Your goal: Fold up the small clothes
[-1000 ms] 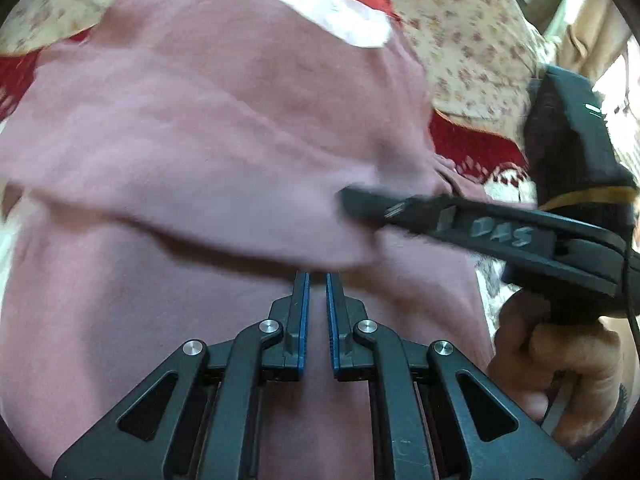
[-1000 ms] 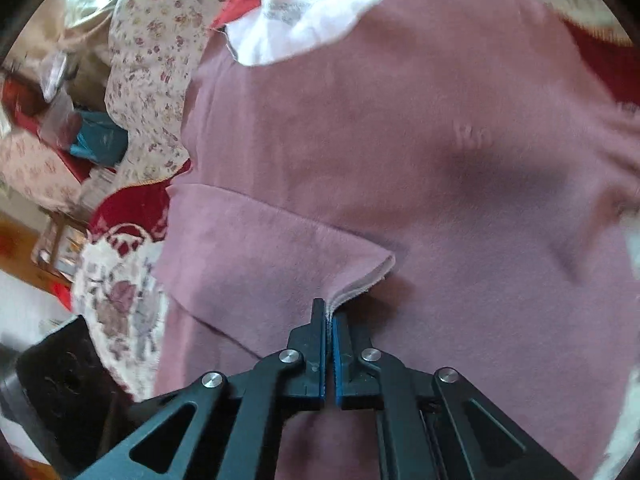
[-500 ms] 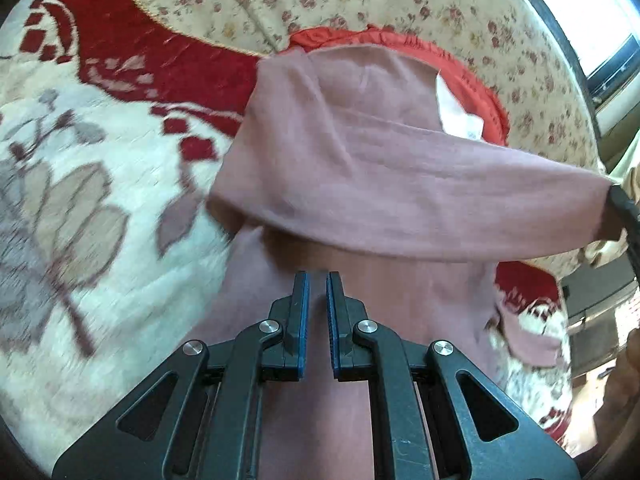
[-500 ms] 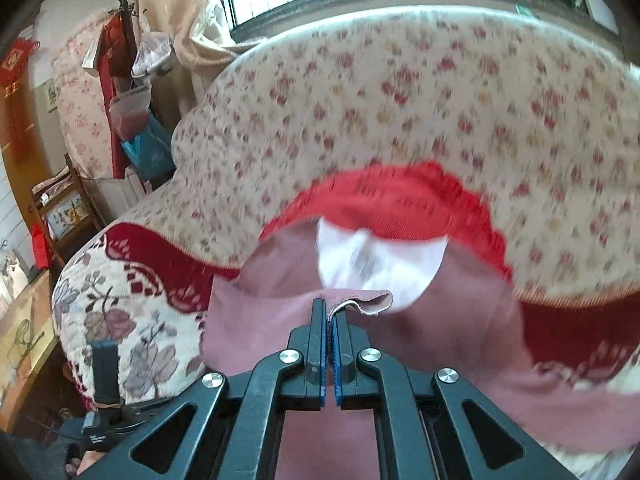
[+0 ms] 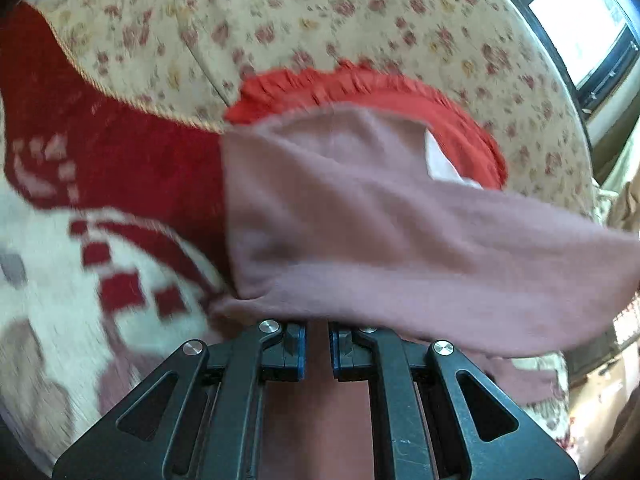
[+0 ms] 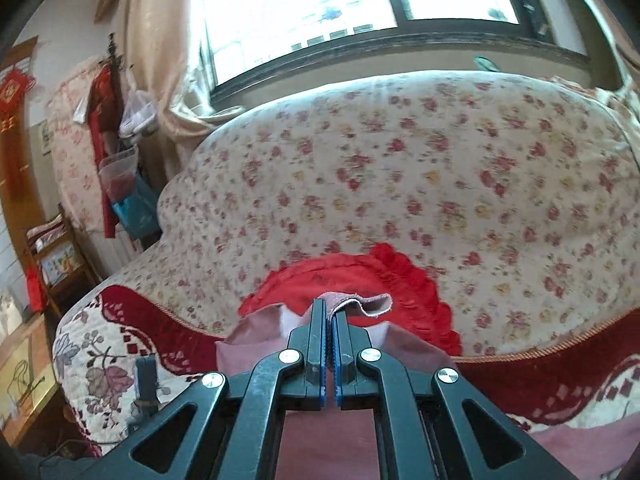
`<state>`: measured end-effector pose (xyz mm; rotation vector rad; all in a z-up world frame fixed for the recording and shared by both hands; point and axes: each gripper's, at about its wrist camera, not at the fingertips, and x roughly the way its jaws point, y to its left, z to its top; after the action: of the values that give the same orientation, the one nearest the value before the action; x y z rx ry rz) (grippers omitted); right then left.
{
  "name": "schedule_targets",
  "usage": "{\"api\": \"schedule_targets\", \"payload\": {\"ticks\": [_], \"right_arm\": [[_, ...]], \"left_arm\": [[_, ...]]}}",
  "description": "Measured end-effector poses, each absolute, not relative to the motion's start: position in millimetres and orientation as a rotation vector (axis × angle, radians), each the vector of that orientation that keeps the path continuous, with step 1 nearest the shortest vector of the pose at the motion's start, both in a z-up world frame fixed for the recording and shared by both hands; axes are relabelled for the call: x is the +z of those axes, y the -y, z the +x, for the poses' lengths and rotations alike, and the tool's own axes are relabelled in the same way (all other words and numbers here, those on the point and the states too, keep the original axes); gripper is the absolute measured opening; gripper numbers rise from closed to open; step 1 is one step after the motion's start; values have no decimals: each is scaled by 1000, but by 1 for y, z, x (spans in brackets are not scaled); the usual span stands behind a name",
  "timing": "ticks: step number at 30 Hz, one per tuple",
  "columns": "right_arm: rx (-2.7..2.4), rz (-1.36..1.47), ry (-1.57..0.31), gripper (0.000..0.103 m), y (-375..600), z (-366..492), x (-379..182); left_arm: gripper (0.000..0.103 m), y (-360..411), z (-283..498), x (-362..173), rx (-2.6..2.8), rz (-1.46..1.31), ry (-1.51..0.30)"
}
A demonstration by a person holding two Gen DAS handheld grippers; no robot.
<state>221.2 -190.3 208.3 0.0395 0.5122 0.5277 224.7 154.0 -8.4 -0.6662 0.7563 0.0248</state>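
Observation:
A dusty pink garment (image 5: 360, 220) lies on the sofa seat and stretches up toward the right edge of the left wrist view. Its white inner patch (image 5: 440, 160) shows at the neck. My left gripper (image 5: 317, 326) is shut, with pink cloth in the narrow slit between its fingers, and a fold of the garment drapes over the tips. In the right wrist view my right gripper (image 6: 329, 308) is shut on a curled edge of the pink garment (image 6: 368, 306), held up above the seat.
A red ruffled cloth (image 6: 348, 276) lies under the garment's top, against the floral sofa back (image 6: 400, 180). A red and white patterned blanket (image 5: 60, 300) covers the seat. A window (image 6: 320, 8) is behind the sofa, and shelves and bags (image 6: 124, 184) stand at the left.
My right gripper has risen with the garment's edge, so its view swung from the cloth to the sofa back and window. My left gripper moved sideways, and the garment now hangs stretched between the two.

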Motion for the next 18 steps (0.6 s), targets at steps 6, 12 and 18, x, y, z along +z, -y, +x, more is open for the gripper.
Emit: {"api": "schedule_targets", "payload": {"ticks": [6, 12, 18], "right_arm": [[399, 128, -541, 2, 234, 238, 161], [266, 171, -769, 2, 269, 277, 60], [267, 249, -814, 2, 292, 284, 38]], "left_arm": [[6, -164, 202, -34, 28, -732, -913], [6, -175, 156, -31, 112, -750, -959], [6, -184, 223, -19, 82, -636, -885]]}}
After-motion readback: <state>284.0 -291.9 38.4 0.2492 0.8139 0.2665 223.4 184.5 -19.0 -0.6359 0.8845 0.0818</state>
